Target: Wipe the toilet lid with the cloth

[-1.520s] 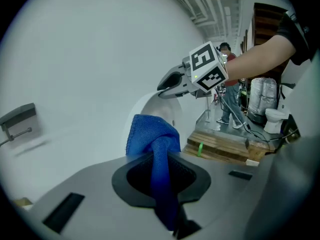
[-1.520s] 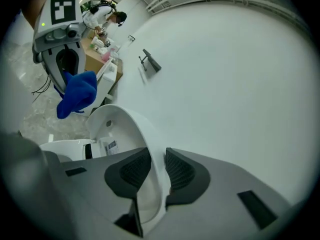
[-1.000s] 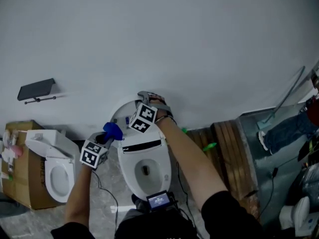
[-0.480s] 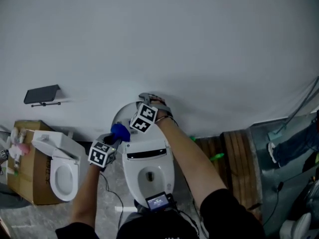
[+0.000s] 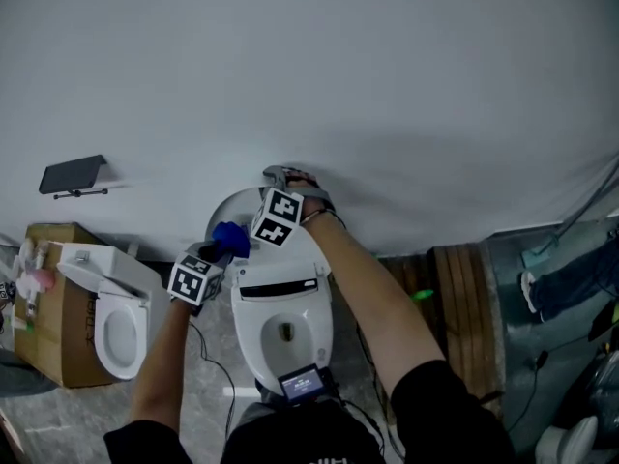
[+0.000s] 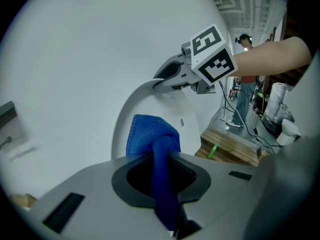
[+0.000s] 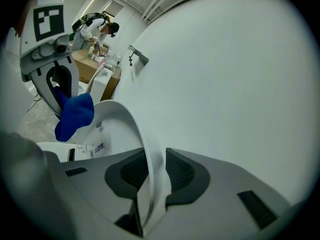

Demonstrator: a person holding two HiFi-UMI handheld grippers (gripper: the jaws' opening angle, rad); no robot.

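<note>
Left gripper [image 6: 161, 176] is clamping the blue cloth [image 5: 230, 237] just left of centre beside the upright toilet lid [image 7: 117, 121], right gripper [image 7: 152, 179] is pinching its rim; wiping is seemingly only starting.

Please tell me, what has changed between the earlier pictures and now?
The left gripper, shut on the crumpled blue cloth, carried it a little closer to the raised white plastic toilet lid. The right gripper kept its jaws clamped on the lid's top edge; nothing was let go.
</note>
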